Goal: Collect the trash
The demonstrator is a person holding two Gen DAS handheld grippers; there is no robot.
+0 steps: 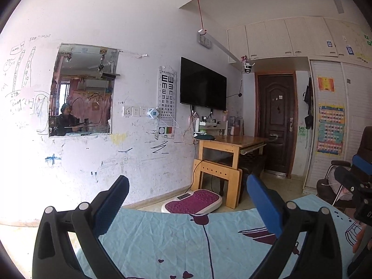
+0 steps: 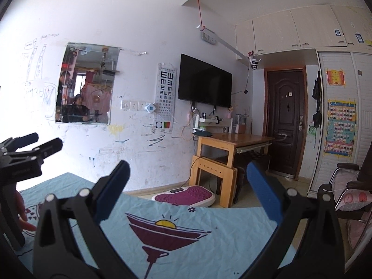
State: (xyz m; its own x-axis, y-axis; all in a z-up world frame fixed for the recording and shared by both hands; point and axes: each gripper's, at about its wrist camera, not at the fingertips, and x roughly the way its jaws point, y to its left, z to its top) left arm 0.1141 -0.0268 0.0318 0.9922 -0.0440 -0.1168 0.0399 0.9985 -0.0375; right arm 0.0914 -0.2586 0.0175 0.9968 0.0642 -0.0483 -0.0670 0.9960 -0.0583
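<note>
Above a light-blue printed cloth (image 1: 176,239), left gripper (image 1: 186,200) and right gripper (image 2: 186,186) held wide apart, nothing grasped, trash apparently out of view, wooden desk (image 2: 234,139) beyond.

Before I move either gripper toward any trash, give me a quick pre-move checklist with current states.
1. Left gripper open, nothing held: ok.
2. Right gripper open, nothing held: ok.
3. Trash target in view: not ok; none shows on the blue cloth.
4. Bin or bag for the trash in view: not ok.
5. Grippers apart from each other: ok.
6. Floor beyond the cloth: cannot tell; only the pink footplate device shows.
</note>
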